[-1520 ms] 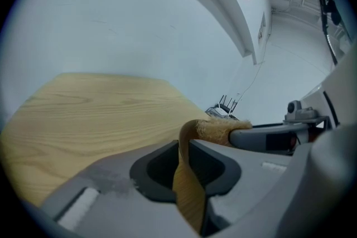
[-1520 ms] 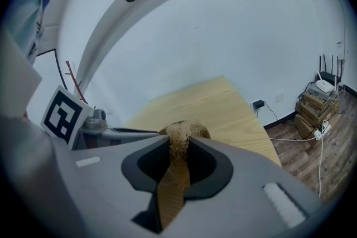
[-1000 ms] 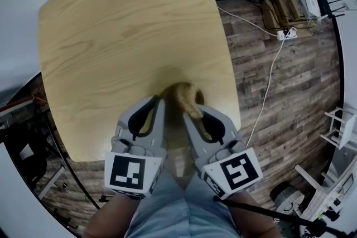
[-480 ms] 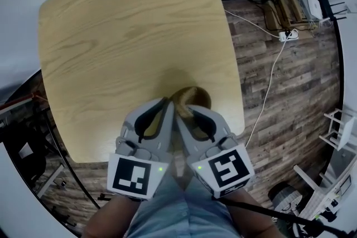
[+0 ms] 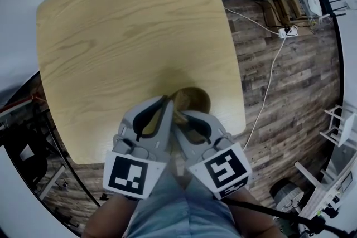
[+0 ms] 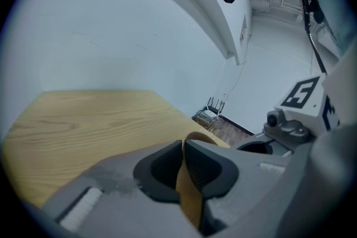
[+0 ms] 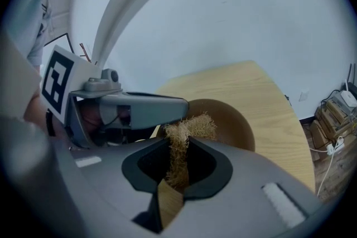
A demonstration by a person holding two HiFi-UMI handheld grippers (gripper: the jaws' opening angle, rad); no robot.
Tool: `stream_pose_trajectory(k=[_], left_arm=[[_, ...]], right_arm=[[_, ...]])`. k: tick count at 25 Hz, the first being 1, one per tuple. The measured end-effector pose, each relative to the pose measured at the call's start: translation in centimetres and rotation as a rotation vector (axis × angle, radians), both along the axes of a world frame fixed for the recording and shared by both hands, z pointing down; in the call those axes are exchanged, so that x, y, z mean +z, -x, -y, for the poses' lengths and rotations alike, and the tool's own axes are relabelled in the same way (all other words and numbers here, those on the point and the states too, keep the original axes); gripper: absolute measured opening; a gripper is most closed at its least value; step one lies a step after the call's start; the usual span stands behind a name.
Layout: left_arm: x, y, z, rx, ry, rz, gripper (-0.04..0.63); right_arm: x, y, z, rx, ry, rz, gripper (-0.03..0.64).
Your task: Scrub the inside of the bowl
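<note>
1. Lowest in the head view, the left gripper (image 5: 165, 101) has its jaws pressed together on the thin rim of the wooden bowl (image 5: 195, 98). Its own view shows the tan wall pinched between the pads.
2. Beside it, the right gripper (image 5: 182, 117) is clamped tight on a wad of pale, fibrous scrubber (image 7: 188, 130). The frayed end pokes out over the bowl's hollow, mid-frame in the right gripper view.
3. The bowl stands on the table (image 5: 122, 30) near its near edge, at the lower centre of the head view. It looks light, stiff and smooth, so it would likely skid or tip under rubbing, and a rim pinch is the sensible steadying hold. The scrubber looks soft and springy, so it is best gripped mid-body with one end free.
4. The grippers cover the bowl's near side. I cannot tell whether the fibres touch the inner wall, nor whether the bowl is wet or dirty.
5. Farther off, at right, a white cable (image 5: 272, 64) trails across the plank floor (image 5: 290, 97). The clutter in the upper right corner is too small to identify.
</note>
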State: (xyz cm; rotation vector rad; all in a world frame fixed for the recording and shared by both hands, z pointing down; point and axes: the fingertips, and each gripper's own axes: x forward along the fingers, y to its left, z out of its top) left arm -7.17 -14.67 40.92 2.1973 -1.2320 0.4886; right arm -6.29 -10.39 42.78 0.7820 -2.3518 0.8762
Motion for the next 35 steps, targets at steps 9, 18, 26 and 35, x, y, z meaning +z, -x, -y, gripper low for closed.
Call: stream_pose_trajectory(k=[9, 18, 26, 35], left_arm=[[0.3, 1.2, 0.4, -0.002, -0.027, 0.02, 0.037], [-0.1, 1.8, 0.7, -0.008, -0.066, 0.085, 0.035], [-0.7, 0.8, 1.0, 0.006, -0.095, 0.142, 0.035], [-0.6, 0.4, 0.3, 0.034, -0.094, 0.198, 0.034]], right_arm=[[-0.9, 0.5, -2.2, -0.038, 0.038, 0.063, 0.057], [-4.6, -0.3, -3.8, -0.003, 0.014, 0.146, 0.057], [-6.9, -2.7, -3.9, 0.045, -0.037, 0.18, 0.058], [-7.1, -5.2, -1.4, 0.138, -0.071, 0.154, 0.058]])
